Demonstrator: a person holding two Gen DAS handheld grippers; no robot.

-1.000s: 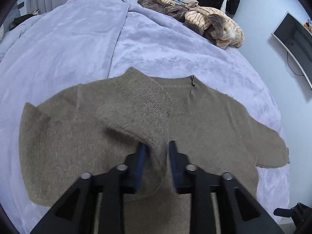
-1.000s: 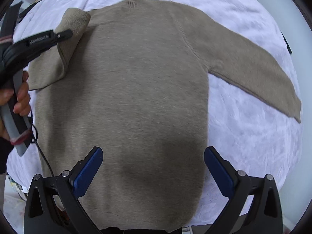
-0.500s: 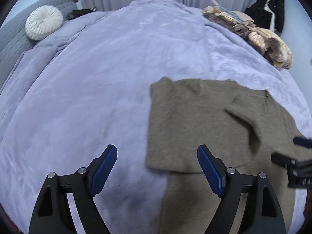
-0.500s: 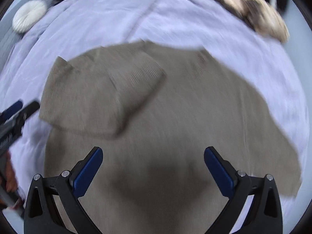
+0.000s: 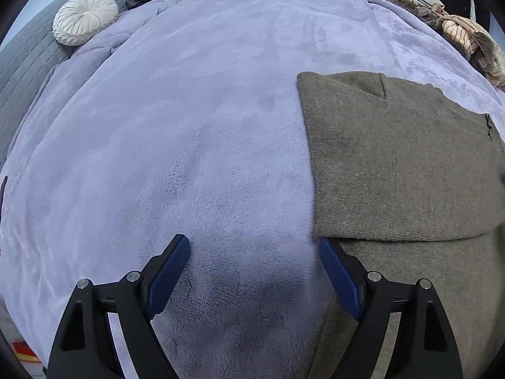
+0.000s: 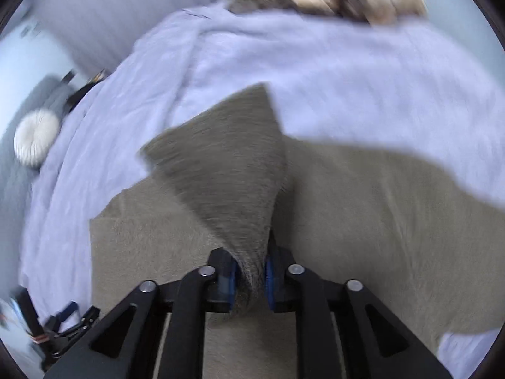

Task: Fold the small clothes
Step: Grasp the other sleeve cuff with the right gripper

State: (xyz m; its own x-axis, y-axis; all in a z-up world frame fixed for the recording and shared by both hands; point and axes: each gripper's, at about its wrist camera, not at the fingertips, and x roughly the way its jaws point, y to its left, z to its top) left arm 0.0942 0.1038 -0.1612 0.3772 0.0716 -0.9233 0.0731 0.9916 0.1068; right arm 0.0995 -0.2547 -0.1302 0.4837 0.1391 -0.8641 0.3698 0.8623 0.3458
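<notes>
An olive-brown knit sweater (image 5: pixel 401 164) lies flat on the lilac bedspread (image 5: pixel 189 126), its left sleeve folded over the body. My left gripper (image 5: pixel 252 271) is open and empty, low over the bedspread just left of the sweater's edge. In the blurred right wrist view the right gripper (image 6: pixel 249 278) is shut on a sleeve (image 6: pixel 233 183) of the sweater and holds it lifted above the sweater's body (image 6: pixel 378 208).
A round white cushion (image 5: pixel 84 18) rests by the grey headboard (image 5: pixel 25 63) at the far left. A pile of other clothes (image 5: pixel 457 28) lies at the bed's far right. The left gripper's tool (image 6: pixel 63 325) shows at the bottom left of the right wrist view.
My left gripper let go of the left sleeve, opened and moved left off the sweater. My right gripper closed on the other sleeve and lifted it.
</notes>
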